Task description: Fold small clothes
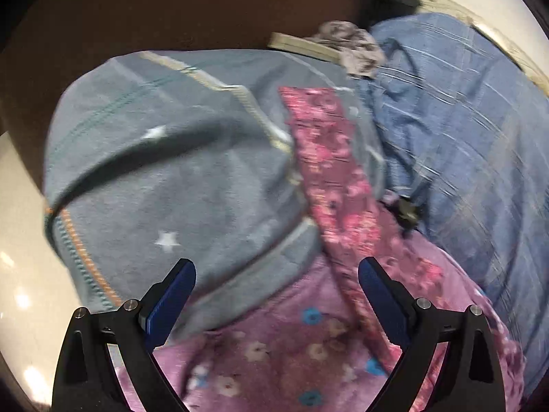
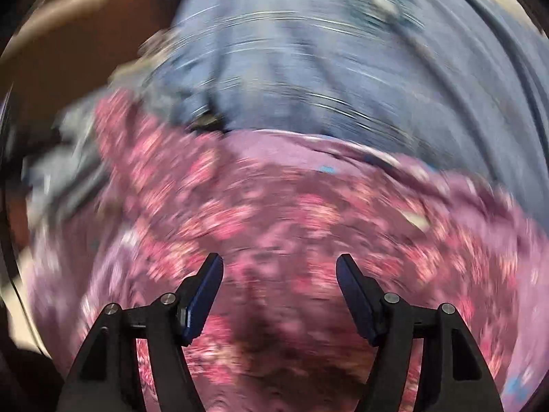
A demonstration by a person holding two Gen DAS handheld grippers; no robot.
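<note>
A grey-blue fleece garment with white stars (image 1: 178, 178) lies folded on a pile of clothes. A dark pink floral cloth (image 1: 329, 171) runs as a strip over it and onto a lilac flowered garment (image 1: 281, 350) below. My left gripper (image 1: 276, 274) is open and empty, just above the edge where the fleece meets the lilac garment. In the blurred right wrist view the pink floral cloth (image 2: 274, 226) fills the lower half. My right gripper (image 2: 279, 267) is open and empty just above it.
A blue striped cloth (image 1: 463, 130) lies at the right and fills the top of the right wrist view (image 2: 326, 68). A small grey patterned cloth (image 1: 350, 44) lies behind. Brown surface (image 1: 154, 10) is at the back, pale floor (image 1: 20, 233) at the left.
</note>
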